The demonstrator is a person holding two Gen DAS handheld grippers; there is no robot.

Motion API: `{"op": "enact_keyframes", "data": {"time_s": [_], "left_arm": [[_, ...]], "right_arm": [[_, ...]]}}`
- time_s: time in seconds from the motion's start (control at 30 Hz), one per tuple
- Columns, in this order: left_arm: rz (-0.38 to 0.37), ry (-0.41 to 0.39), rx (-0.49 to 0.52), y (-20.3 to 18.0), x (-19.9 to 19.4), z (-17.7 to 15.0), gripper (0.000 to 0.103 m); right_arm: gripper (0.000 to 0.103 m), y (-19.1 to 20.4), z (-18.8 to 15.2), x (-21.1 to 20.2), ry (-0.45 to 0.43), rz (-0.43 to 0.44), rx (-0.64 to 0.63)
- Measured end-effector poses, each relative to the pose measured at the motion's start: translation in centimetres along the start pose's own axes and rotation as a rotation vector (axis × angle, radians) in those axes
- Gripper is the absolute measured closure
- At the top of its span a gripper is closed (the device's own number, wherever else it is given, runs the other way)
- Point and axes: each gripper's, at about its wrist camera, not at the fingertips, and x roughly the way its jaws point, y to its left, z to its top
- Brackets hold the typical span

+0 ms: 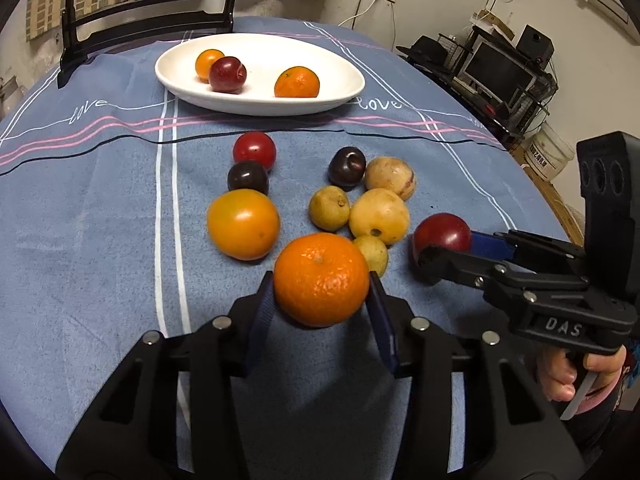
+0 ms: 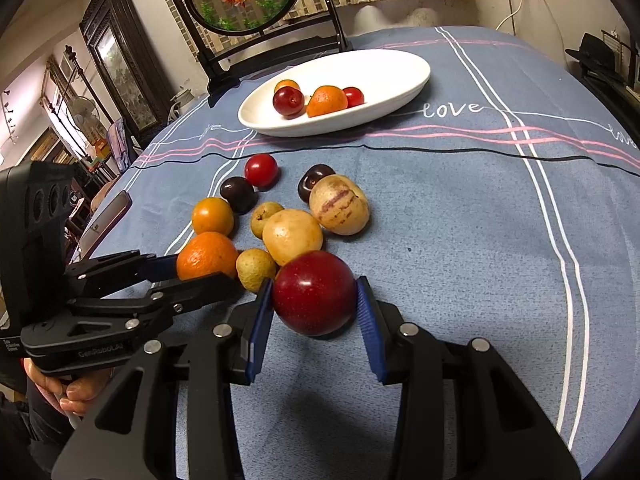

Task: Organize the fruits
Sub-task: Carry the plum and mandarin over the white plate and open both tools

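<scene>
The table wore a blue cloth; at its far side lay the white plate, holding two oranges and red plums; nearer, loose fruits clustered together; the left gripper had its fingers clenched on a mandarin at the cluster's near edge; just beside it, the right gripper had its fingers clenched on a red plum.
</scene>
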Motion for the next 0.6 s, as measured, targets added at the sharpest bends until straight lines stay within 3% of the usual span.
{"op": "enact_keyframes", "data": {"time_s": [0.17,0.3,0.4,0.5,0.6], "left_arm": [[-0.041,-0.041,-0.007,0.7,-2.2,1.3,0.057],[-0.009,-0.125,-0.023,2.1,-3.3,6.4,0.057],[0.036,-0.150,-0.049,3.2,-1.9,10.4,0.057],[0.123,-0.165,-0.092,4.8,0.5,13.5,0.057],[0.153,-0.147,-0.177,7.2,2.8,15.2,0.057]], "right_arm": [[0.062,1.2,1.9,-0.8,-0.056,-0.035,-0.079],[0.062,1.0,7.4,-1.1,-0.183,-0.017,-0.050],[0.062,0.2,11.7,0.6,-0.261,-0.075,-0.032],[0.062,-1.4,14.6,3.4,-0.255,-0.108,0.007],[0.062,-3.6,16.5,7.1,-0.202,-0.141,0.068]]}}
